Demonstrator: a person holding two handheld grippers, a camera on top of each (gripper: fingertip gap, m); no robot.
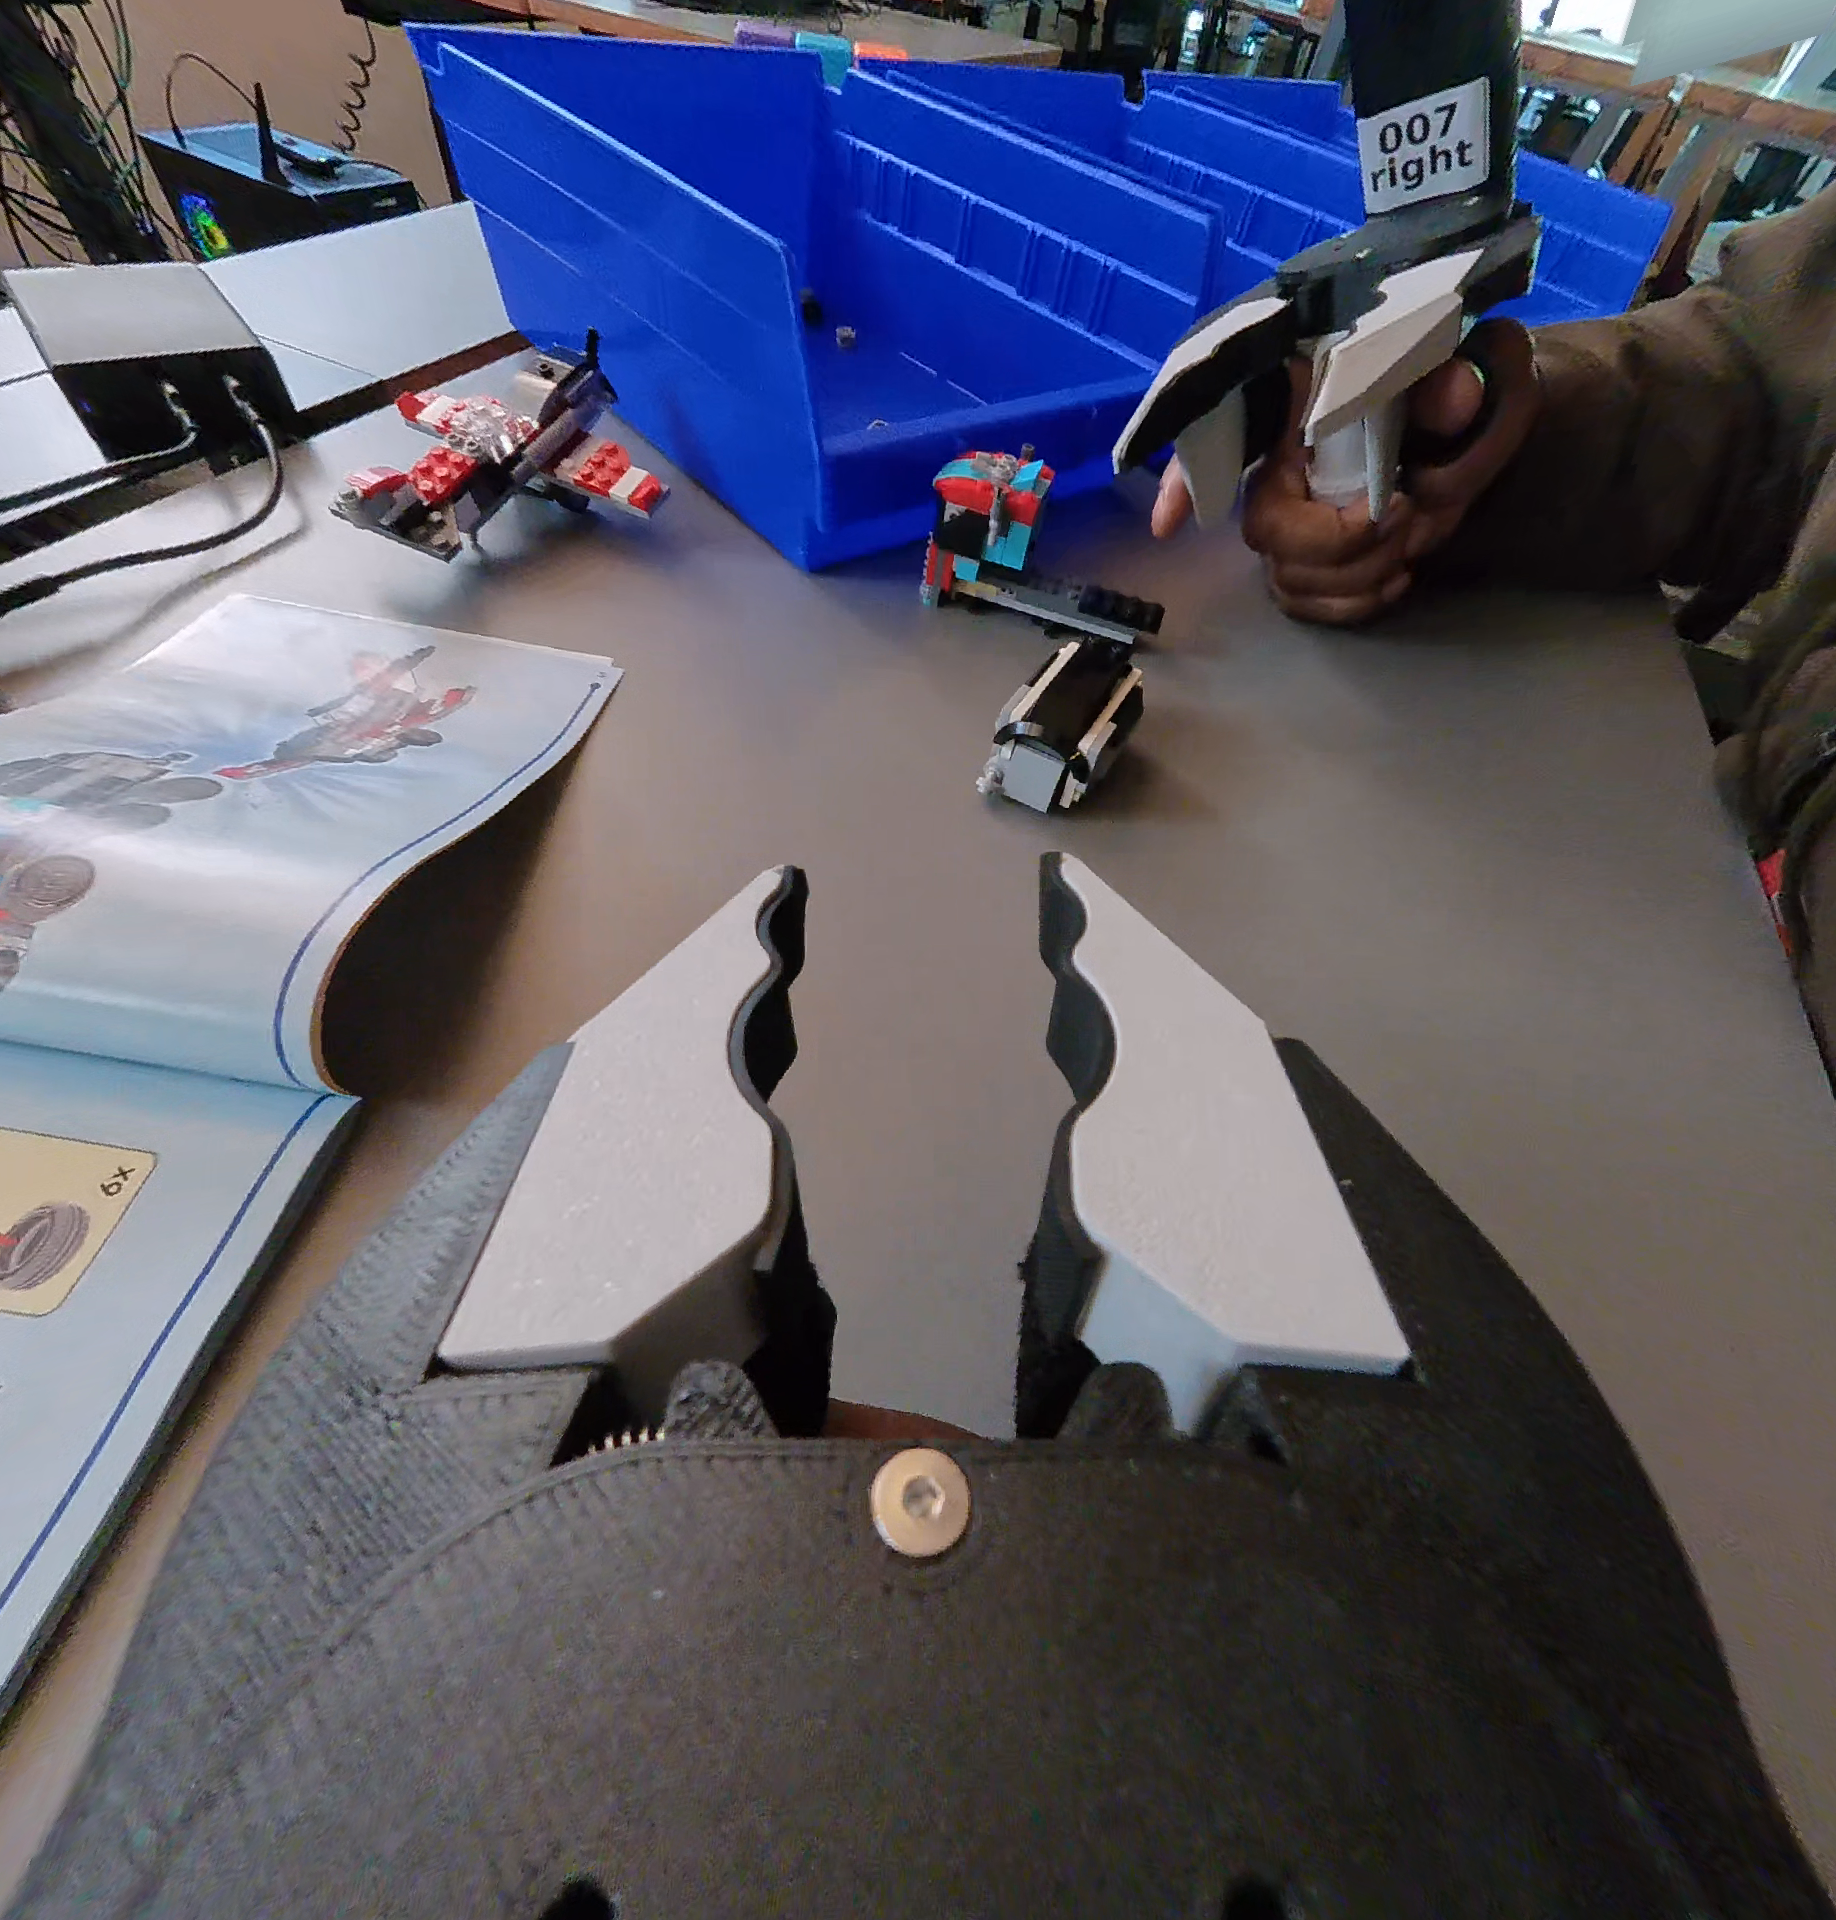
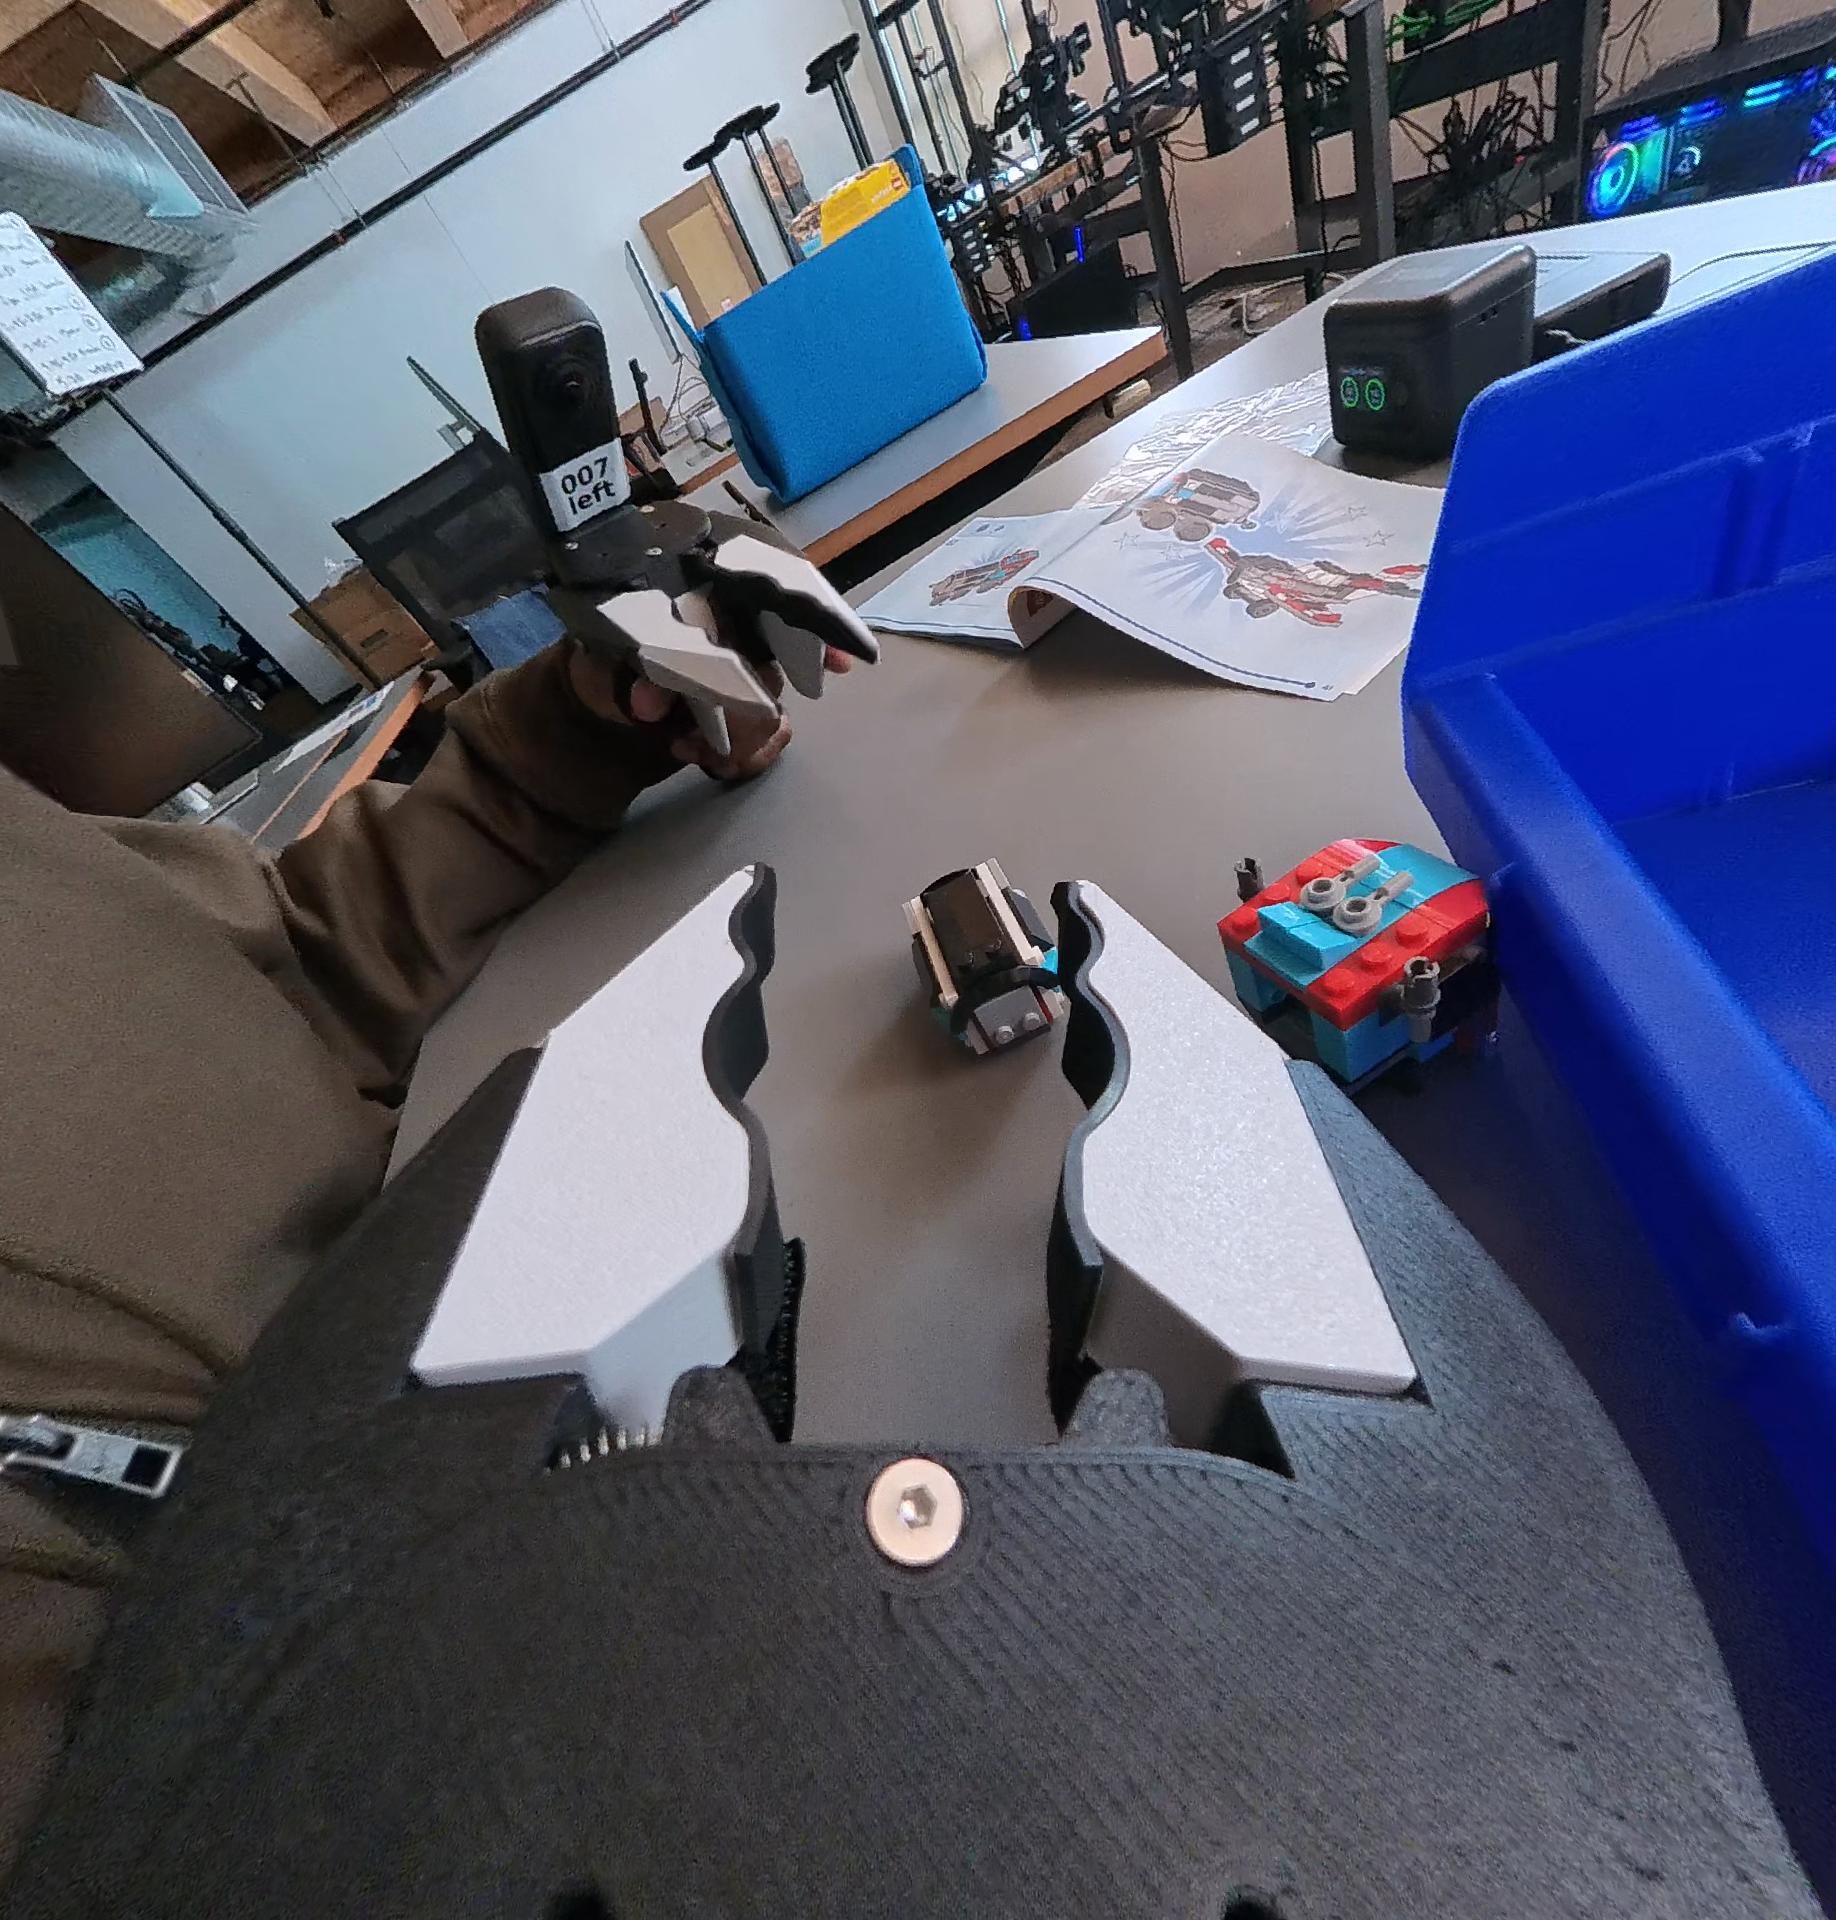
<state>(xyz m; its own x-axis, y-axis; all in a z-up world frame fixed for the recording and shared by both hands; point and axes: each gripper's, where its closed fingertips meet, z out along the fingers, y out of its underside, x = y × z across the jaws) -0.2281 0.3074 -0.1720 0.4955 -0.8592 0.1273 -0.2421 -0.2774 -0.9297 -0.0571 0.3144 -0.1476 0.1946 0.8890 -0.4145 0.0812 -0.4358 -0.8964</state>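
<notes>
My left gripper (image 1: 919,883) is open and empty over the bare grey table (image 1: 1309,987). A small black, white and grey brick block (image 1: 1065,727) lies on the table just ahead of it. My right gripper (image 2: 919,894) is open and empty. In the left wrist view the right gripper (image 1: 1267,436) is held up above the table, near the blue bin. The brick block (image 2: 981,956) shows between the right fingertips but lies below them, untouched. A red and teal brick cab (image 2: 1350,956) stands against the bin; it also shows in the left wrist view (image 1: 992,530).
A large blue divided bin (image 1: 893,260) stands at the back. A red brick plane (image 1: 498,468) sits left of it. An open instruction booklet (image 1: 218,831) lies at the left. A black box with cables (image 1: 145,353) is behind it. A person's sleeve (image 1: 1724,436) rests at the right. Left tips to right tips: about 20 centimeters. The red brick plane (image 1: 498,468) lies around 20 centimeters away from my right fingertips.
</notes>
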